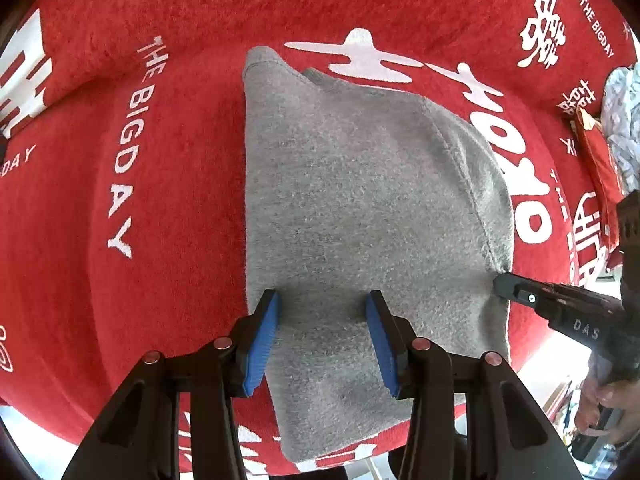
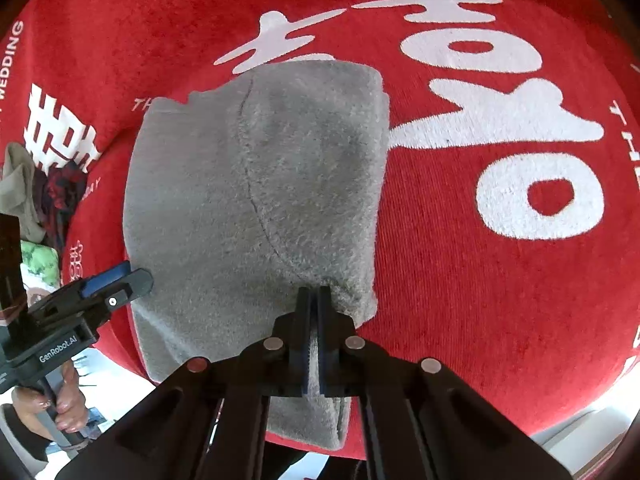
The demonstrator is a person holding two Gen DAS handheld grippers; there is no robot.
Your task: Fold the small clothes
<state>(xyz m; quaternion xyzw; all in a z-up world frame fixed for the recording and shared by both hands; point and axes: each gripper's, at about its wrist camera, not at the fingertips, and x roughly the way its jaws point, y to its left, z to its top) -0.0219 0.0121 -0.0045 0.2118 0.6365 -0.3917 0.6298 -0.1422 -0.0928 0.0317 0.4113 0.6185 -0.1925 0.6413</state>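
A grey fleece garment (image 1: 360, 200) lies folded on the red cloth (image 1: 180, 200) with white lettering; it also shows in the right wrist view (image 2: 256, 200). My left gripper (image 1: 322, 304) is open, its blue pads (image 1: 264, 340) apart just above the garment's near edge, holding nothing. It shows from the side in the right wrist view (image 2: 120, 280). My right gripper (image 2: 315, 294) is shut on the garment's near right corner by the seam. Its tip shows in the left wrist view (image 1: 504, 282) against the garment's right edge.
The red cloth (image 2: 480, 280) covers the whole work surface. A pile of other clothes (image 2: 44, 192) lies at the left in the right wrist view. A pale patterned cloth (image 1: 624, 120) and a red item (image 1: 600, 168) lie at the far right in the left wrist view.
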